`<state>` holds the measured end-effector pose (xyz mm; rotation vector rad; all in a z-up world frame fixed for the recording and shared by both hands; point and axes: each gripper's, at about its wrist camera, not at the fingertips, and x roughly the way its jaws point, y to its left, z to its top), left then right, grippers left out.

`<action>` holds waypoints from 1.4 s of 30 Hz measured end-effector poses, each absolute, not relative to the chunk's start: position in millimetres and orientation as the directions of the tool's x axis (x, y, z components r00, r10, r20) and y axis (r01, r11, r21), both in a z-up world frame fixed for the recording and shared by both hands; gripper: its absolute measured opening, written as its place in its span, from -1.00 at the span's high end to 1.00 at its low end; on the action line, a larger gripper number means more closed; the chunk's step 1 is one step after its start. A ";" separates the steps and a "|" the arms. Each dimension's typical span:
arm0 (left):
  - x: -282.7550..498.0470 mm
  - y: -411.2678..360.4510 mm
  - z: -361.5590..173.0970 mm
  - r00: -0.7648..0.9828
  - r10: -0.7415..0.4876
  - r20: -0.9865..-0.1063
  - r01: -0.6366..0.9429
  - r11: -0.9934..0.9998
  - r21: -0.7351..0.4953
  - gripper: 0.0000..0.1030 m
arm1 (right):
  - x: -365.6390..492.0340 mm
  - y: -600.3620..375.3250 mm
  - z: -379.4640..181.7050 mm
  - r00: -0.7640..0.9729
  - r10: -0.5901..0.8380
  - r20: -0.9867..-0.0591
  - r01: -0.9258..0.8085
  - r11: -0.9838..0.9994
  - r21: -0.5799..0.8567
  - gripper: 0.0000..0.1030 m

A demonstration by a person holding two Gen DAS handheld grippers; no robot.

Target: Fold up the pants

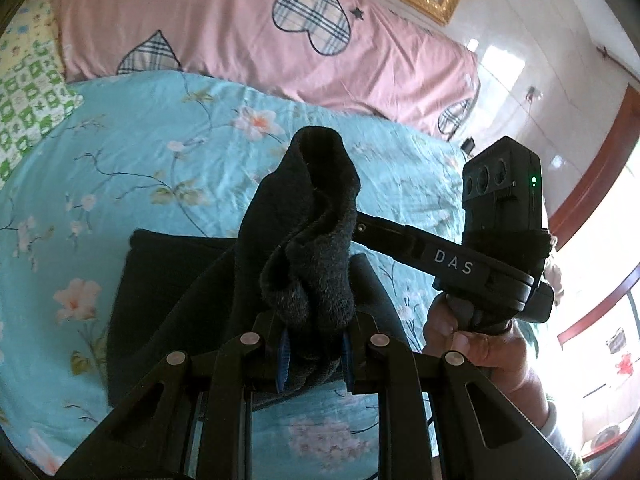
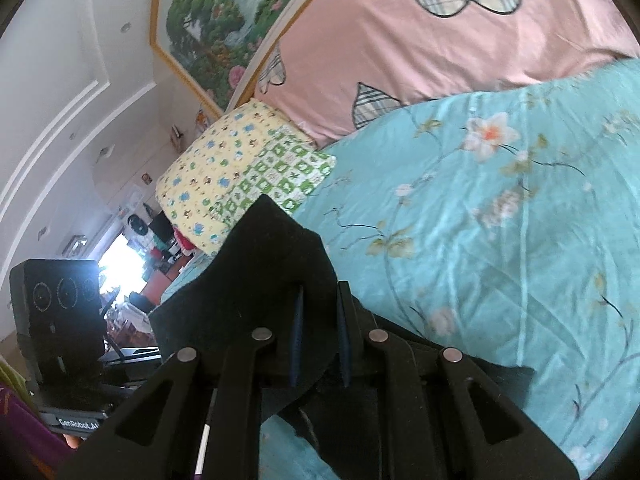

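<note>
Left to right:

Left wrist view: patchwork pillow point(image 1: 28, 92) at far left, pink heart-print quilt point(image 1: 224, 24) along the head of the bed, teal floral sheet point(image 1: 120, 160) underneath everything.

Left tool point(image 1: 312, 344) is clamped narrow on a bunched end of the black pants point(image 1: 308, 232). The fleecy inside is showing, and the fabric stands up out of the jaws. The rest of the pants trails down to a flat dark panel lying on the sheet. My read: the end is lifted so it can be carried over the flat part for a fold.

Right of that, the right tool point(image 1: 362, 229) reaches in from the side, fingers going into the same bunch; the person's hand point(image 1: 472, 332) is on its grip.

Right wrist view: right tool point(image 2: 320, 332) is pinched narrow on a flatter flap of the pants point(image 2: 264, 264), also held off the sheet point(image 2: 480, 240). The left unit's camera block point(image 2: 56, 304) is at far left, so both tools hold near one another, probably two corners of one edge, to keep it straight. I can't tell if it's waistband or hem.

Count: one pair of pants, two tools, one pillow, one quilt, one framed painting point(image 2: 224, 20).

Fold looks mid-way: edge raised, not yet laid down.
</note>
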<state>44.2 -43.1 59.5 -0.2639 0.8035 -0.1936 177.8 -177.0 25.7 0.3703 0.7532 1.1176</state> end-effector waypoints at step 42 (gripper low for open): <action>30.2 -10.0 46.8 0.681 -0.333 -0.653 0.116 0.929 -0.352 -0.51 | 115.8 -258.1 25.2 0.570 0.675 -0.469 -0.389 0.724 0.569 -0.68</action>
